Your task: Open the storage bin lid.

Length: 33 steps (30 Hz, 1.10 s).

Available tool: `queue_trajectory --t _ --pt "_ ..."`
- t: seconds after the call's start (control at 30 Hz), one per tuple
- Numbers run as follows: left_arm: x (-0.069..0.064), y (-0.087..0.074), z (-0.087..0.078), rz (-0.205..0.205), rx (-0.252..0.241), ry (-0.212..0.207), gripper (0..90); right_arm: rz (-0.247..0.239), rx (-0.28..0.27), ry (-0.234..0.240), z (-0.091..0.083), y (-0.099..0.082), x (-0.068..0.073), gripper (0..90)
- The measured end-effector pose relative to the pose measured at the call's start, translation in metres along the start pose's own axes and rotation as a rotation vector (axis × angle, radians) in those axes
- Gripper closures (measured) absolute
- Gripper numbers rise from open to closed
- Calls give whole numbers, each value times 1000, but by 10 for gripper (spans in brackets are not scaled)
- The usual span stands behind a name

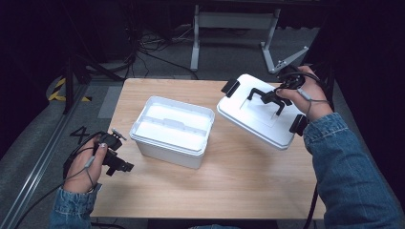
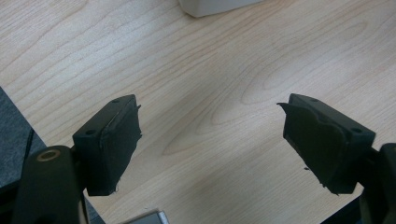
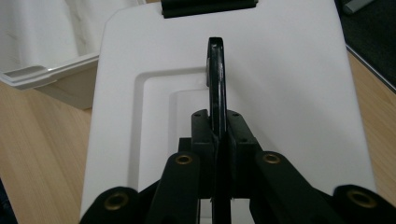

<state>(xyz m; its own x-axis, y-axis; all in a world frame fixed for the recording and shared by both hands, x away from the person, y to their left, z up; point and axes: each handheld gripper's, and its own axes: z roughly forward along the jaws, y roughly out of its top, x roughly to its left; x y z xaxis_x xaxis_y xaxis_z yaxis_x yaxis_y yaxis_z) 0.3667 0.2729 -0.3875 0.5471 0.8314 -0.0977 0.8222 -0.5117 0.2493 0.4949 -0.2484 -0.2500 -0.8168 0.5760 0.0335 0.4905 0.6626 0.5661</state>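
Wooden table [image 1: 239,176] spans the high view, light grain, floor dark around it; open white storage box [image 1: 172,130] stands left of the table's centre, lidless, pale inside, one corner of its base also at the top edge of the left gripper view; white lid [image 1: 260,112] is off the box and to its right, tilted, its lower left edge near the box's right rim, the rest raised above the table's right side; black latch clips [image 1: 230,86] sit at two opposite ends of the lid; black carry handle [image 3: 216,79] stands up from the recessed centre of the lid; right gripper [image 1: 278,95], in the person's right hand at the far right of the table, has its jaws clamped tight on that handle, pads pressed to both faces of it, so the lid hangs from this grip; left gripper [image 1: 114,160] rests at the near left edge of the table, well apart from the box, jaws spread wide with only bare wood between the pads [image 2: 114,149], holding nothing.
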Motion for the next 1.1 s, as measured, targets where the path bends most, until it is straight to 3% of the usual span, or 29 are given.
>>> queue_trajectory --t 0.33,0.67,1.1 --pt "1 -1 0 -8 -4 4 196 59 23 -37 14 -19 -26 839" --pt "2 -1 -1 4 -11 5 195 86 73 -59 41 -37 -42 839" --pt "2 -1 1 -13 -13 3 195 134 87 -53 74 -57 -56 839"
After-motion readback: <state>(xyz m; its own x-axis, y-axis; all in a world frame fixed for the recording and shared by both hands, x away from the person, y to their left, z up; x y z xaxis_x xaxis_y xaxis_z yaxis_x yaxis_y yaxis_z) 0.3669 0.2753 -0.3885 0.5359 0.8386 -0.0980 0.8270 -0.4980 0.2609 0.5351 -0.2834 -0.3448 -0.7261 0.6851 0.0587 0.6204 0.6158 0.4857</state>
